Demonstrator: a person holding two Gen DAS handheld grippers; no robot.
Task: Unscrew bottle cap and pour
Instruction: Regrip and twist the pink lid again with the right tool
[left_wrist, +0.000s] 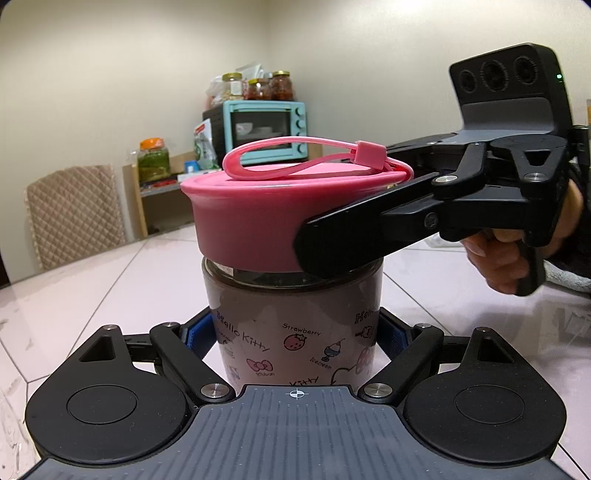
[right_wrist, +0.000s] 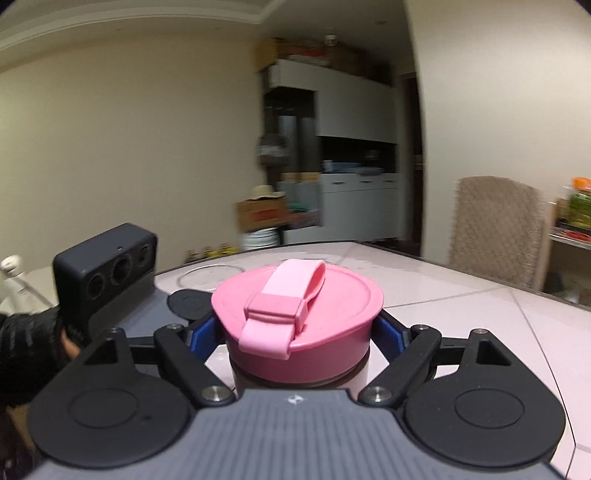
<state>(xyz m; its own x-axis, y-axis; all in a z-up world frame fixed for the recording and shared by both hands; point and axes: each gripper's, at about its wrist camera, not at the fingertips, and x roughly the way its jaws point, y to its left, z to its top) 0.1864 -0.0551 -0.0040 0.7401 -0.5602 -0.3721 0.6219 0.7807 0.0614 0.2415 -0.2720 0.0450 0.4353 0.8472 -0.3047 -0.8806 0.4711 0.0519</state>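
the bottle stands upright on the pale tiled table, a clear-walled one with cartoon print and dark liquid inside, its wide pink cap seated on the neck with a pink carry strap looped across the top. i judge the cap is not yet off, though i cannot tell how far it has been turned.

my left gripper is clenched around the bottle's body, low down, blue pads against either side. that hold is there to keep the bottle from spinning with the cap.

my right gripper is clamped on the cap itself, its blue pads pressed to the cap's two sides, with the strap's clasp facing its camera. in the left view it comes in from the right, one black finger lying along the cap's skirt. so cap and body each have their own grip, one above the other, which is what twisting calls for.

further out: a padded chair at the table's far edge and a teal toaster oven on a shelf by the wall.
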